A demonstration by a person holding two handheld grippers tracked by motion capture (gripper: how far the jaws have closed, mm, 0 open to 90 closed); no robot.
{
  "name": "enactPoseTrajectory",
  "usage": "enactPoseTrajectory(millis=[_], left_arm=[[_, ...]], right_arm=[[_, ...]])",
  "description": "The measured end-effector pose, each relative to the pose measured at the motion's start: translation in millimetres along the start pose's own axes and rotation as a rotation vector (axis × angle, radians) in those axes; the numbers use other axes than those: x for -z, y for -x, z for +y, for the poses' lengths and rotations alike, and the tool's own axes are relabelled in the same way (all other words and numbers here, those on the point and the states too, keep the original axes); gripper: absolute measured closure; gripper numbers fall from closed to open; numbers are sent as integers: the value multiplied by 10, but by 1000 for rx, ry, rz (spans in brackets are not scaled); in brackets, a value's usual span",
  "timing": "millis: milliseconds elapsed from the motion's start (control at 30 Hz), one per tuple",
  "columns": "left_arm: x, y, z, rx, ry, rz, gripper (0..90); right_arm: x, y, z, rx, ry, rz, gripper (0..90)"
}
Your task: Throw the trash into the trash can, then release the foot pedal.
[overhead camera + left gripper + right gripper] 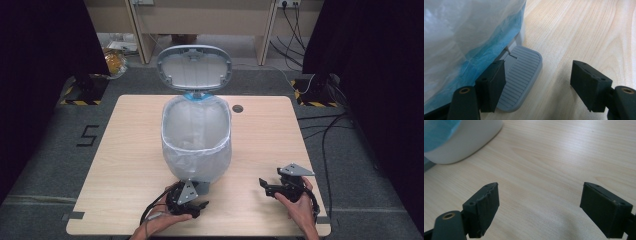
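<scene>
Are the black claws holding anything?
No. The left gripper is open, one jaw resting over the bin's grey pedal. The right gripper is open above bare table.

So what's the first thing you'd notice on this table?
The white bin in the middle of the table, its grey lid standing open and a clear bag lining it. Then the left gripper at the bin's near side, fingers open, one over the grey pedal. The right gripper, also open, sits to the right.

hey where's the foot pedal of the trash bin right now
The grey ribbed foot pedal sticks out of the bin's near side at table level; in the left gripper view, one jaw of the open left gripper rests on it.
</scene>
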State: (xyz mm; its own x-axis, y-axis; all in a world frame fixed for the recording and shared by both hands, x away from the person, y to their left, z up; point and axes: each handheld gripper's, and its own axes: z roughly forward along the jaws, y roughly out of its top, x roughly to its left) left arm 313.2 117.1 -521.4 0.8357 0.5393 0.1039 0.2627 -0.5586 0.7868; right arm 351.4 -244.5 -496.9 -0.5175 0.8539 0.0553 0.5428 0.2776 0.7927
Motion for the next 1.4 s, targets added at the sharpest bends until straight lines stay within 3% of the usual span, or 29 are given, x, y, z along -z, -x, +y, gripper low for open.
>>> enactPoseTrajectory(millis=[67, 300, 533, 1400], left_arm=[[0, 0, 0, 0, 0, 0, 277], [1, -2, -1, 1, 0, -1, 277], [1, 0, -1, 4, 0, -1, 277], [5, -6, 3, 0, -8, 3, 277]], right_arm=[[-12, -12, -7, 0, -7, -8, 157], [-146, -73, -126, 18, -114, -54, 145], [-148, -116, -143, 17, -111, -83, 142], [-158, -115, -137, 17, -111, -80, 133]])
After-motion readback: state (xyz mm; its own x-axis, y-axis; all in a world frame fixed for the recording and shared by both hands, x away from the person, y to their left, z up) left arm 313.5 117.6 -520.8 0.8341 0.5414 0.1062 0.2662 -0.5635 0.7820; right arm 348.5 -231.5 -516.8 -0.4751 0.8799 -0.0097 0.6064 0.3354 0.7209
